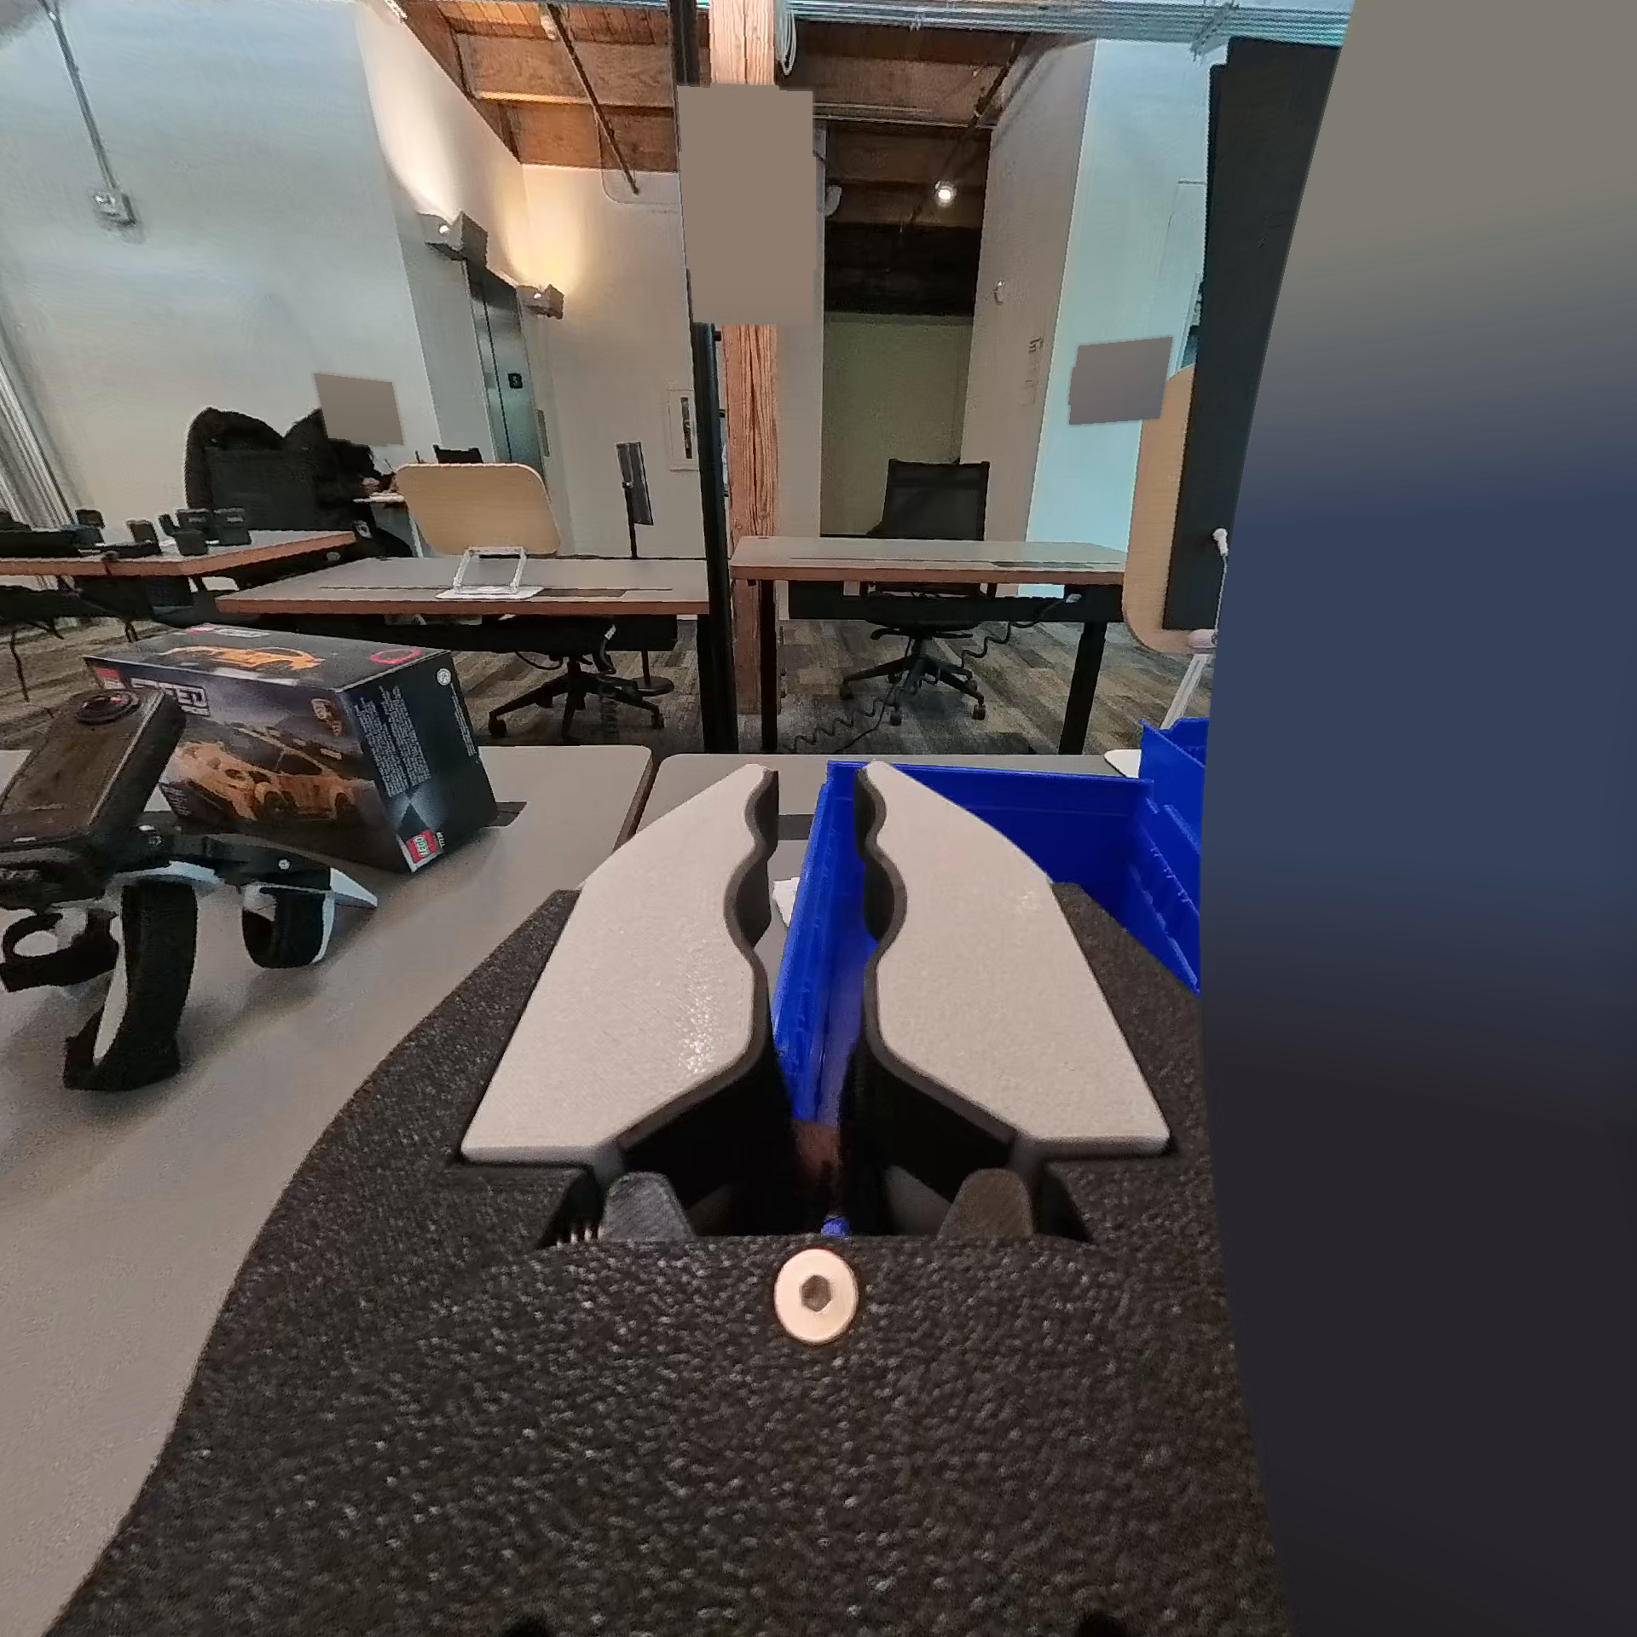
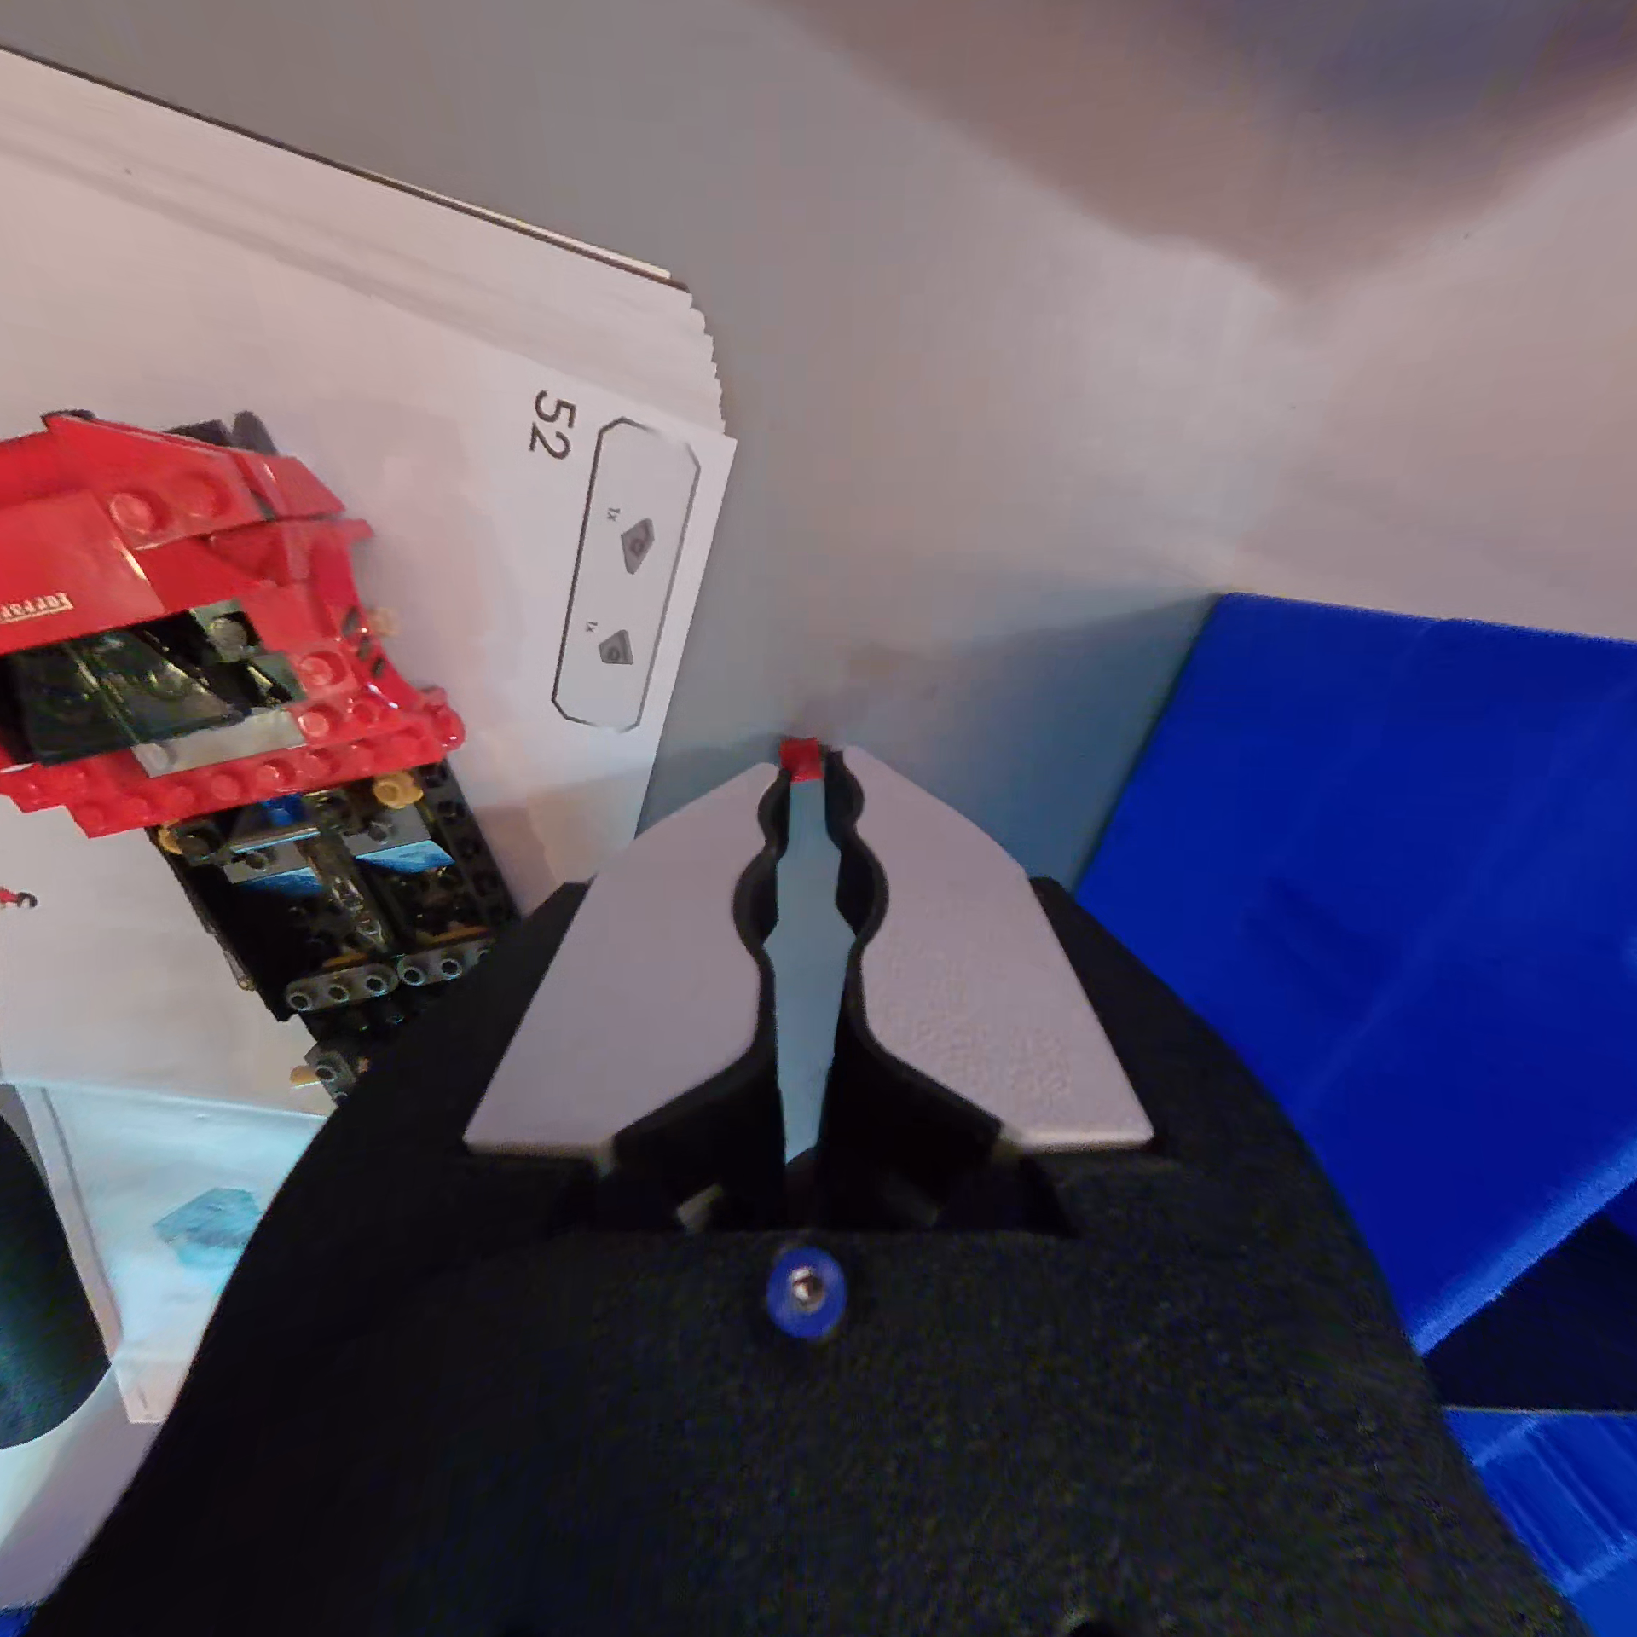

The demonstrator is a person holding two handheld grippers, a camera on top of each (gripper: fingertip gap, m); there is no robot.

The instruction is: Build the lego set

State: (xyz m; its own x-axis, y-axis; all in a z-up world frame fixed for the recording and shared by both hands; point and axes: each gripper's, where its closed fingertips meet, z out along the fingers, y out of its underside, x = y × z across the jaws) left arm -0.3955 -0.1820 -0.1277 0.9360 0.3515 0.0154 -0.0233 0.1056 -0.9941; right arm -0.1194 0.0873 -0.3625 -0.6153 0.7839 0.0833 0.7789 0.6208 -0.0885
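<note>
The right claw (image 2: 804,764) is pinching a tiny red piece (image 2: 802,760) by its tips, risking it slipping out, while the left claw (image 1: 815,797) is hanging empty, slightly parted.

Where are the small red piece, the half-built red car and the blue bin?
small red piece (image 2: 802,760): right wrist view, its top face.
half-built red car (image 2: 204,567): right wrist view, red roof.
blue bin (image 2: 1382,886): right wrist view, outer wall.

We are holding the left gripper (image 1: 817,788), grey fingers on a black textured body, level with its jaws slightly parted and nothing between them; we are angling the matching right gripper (image 2: 804,764) downward, its fingertips nearly closed, pinching a small red piece.
</note>
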